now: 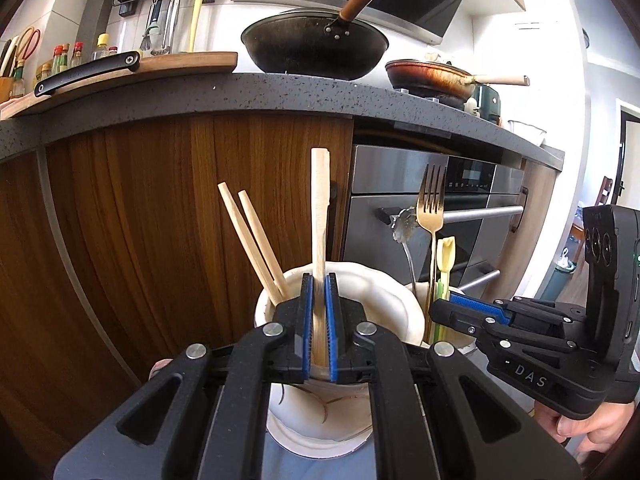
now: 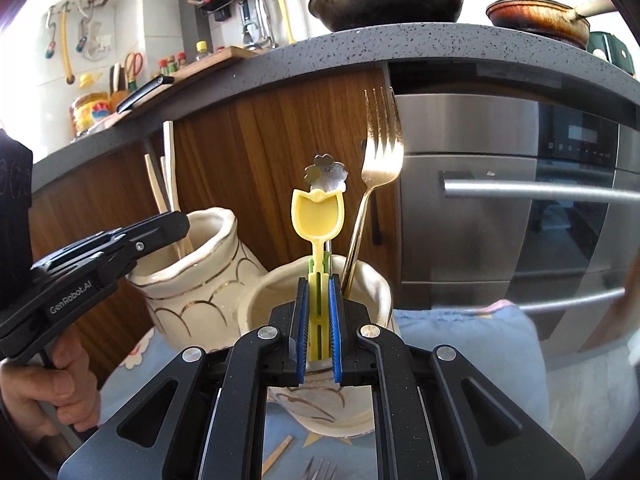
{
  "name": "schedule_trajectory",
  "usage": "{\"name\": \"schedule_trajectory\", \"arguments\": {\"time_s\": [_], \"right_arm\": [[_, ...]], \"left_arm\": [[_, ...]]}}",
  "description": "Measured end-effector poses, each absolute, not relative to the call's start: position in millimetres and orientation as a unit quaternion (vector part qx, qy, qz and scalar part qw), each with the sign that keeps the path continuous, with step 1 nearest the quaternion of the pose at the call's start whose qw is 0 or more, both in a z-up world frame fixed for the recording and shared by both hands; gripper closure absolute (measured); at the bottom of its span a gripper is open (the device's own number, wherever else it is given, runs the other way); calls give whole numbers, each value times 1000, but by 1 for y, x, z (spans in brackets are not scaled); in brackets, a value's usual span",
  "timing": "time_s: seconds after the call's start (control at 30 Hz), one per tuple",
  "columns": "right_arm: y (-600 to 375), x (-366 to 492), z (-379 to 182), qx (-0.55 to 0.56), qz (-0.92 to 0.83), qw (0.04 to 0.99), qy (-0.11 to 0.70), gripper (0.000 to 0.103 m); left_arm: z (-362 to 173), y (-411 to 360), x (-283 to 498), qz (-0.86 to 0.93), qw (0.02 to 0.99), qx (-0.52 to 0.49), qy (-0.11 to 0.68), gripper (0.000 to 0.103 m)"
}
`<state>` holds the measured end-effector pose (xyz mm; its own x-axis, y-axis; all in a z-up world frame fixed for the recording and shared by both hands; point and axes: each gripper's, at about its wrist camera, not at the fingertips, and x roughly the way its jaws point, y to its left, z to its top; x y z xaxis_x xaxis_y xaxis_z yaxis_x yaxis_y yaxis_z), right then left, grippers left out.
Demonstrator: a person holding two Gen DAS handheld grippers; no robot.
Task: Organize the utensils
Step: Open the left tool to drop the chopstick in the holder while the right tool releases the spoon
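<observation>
My left gripper (image 1: 319,280) is shut on a flat wooden stick (image 1: 320,200), held upright over a cream ceramic vase (image 1: 384,304) that holds two wooden chopsticks (image 1: 256,236). My right gripper (image 2: 318,292) is shut on a yellow tulip-shaped spoon (image 2: 318,216) with a green stem, held upright over a second cream vase (image 2: 372,280). That vase holds a gold fork (image 2: 380,148) and a silver flower-ended spoon (image 2: 326,172). The right gripper shows at the right of the left wrist view (image 1: 460,308). The left gripper shows at the left of the right wrist view (image 2: 168,224).
Both vases stand on a light blue cloth (image 2: 460,340). A fork (image 2: 320,470) and a wooden stick (image 2: 280,454) lie on it in front. Behind are a wooden cabinet (image 1: 140,200), a steel oven (image 2: 520,200) and a grey counter (image 1: 280,96) with a wok (image 1: 316,48).
</observation>
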<state>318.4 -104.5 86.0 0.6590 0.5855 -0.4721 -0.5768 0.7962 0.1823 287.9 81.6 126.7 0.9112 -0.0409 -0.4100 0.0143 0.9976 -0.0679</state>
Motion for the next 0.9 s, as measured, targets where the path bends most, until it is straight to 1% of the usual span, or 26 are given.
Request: {"name": "schedule_trajectory", "arguments": {"time_s": [0.07, 0.13, 0.2, 0.27, 0.43, 0.5, 0.57, 0.6, 0.7, 0.73, 0.8, 0.9], "right_arm": [[-105, 318, 87, 10, 317, 911, 262, 90], [-107, 318, 88, 15, 317, 912, 259, 83], [-111, 315, 89, 21, 320, 912, 255, 77], [-114, 312, 91, 25, 323, 912, 251, 77], [-126, 300, 94, 30, 324, 915, 240, 73], [-130, 296, 94, 31, 322, 916, 238, 71], [-137, 290, 92, 30, 318, 917, 237, 67], [-140, 287, 92, 31, 316, 918, 236, 63], [-150, 277, 89, 31, 312, 920, 234, 59], [-153, 274, 88, 30, 309, 921, 233, 56], [-159, 268, 84, 27, 304, 923, 236, 52], [-168, 259, 78, 27, 292, 925, 243, 41]], "left_arm": [[127, 83, 287, -9, 977, -33, 210, 97], [128, 85, 286, -10, 977, -36, 210, 96], [128, 85, 282, -8, 978, -34, 207, 95], [129, 84, 279, -9, 978, -30, 205, 94], [131, 83, 267, -7, 981, -22, 194, 73], [131, 82, 261, -7, 981, -21, 191, 54], [131, 81, 254, -10, 983, -21, 185, 44], [131, 80, 249, -12, 983, -21, 181, 39], [130, 76, 235, -18, 984, -20, 175, 33], [129, 75, 231, -18, 984, -17, 174, 32], [124, 72, 222, -20, 984, -12, 176, 27], [114, 67, 208, -26, 983, -7, 184, 22]]}}
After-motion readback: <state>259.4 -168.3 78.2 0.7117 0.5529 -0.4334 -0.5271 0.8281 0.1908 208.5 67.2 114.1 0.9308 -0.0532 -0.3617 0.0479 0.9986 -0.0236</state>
